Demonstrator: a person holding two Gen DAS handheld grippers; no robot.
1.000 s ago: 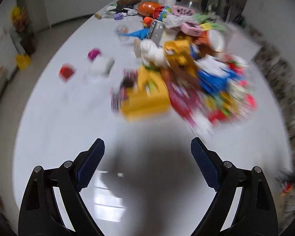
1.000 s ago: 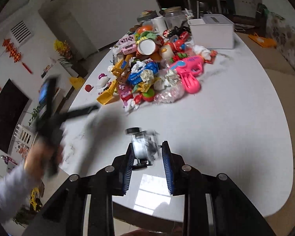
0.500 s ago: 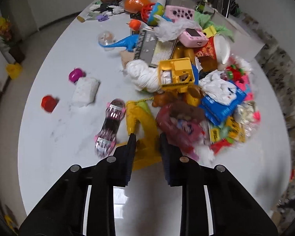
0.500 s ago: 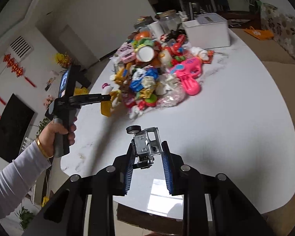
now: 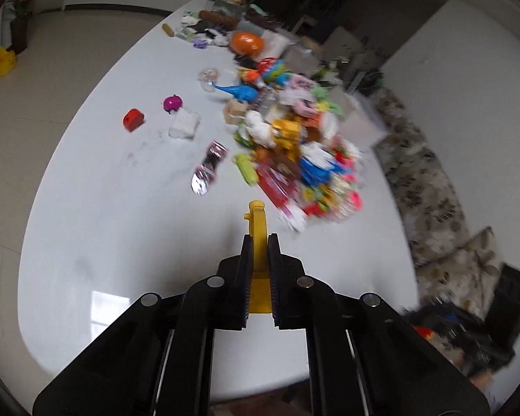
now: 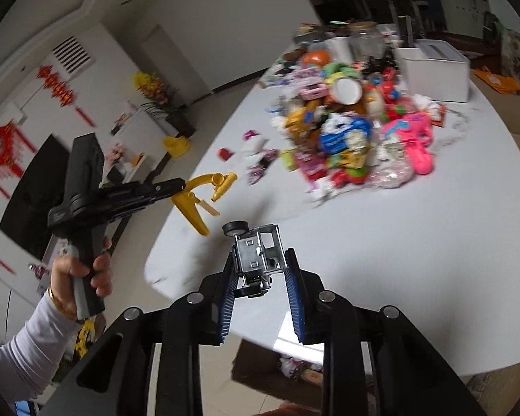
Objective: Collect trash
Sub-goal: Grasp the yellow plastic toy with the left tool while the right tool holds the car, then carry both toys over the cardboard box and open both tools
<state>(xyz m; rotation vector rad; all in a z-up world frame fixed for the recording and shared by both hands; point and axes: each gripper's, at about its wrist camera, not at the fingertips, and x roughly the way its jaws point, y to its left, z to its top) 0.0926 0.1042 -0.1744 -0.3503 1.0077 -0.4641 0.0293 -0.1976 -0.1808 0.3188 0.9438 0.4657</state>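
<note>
Yellow plastic toy [image 5: 257, 232], one, pinched in left hand-held gripper [image 5: 259, 242], jaws just closing; right hand-held gripper [image 6: 260, 260] pinching one metal toy [image 6: 256, 253].

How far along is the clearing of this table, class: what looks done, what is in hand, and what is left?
Done: little shows; a cardboard box below the table edge holds some scraps. In hand: the left gripper, its fingers having just been closing, clamps a yellow plastic toy lifted off the table; the right gripper holds a small metal frame. Left: the big pile and loose bits like the red piece remain on the table.
</note>
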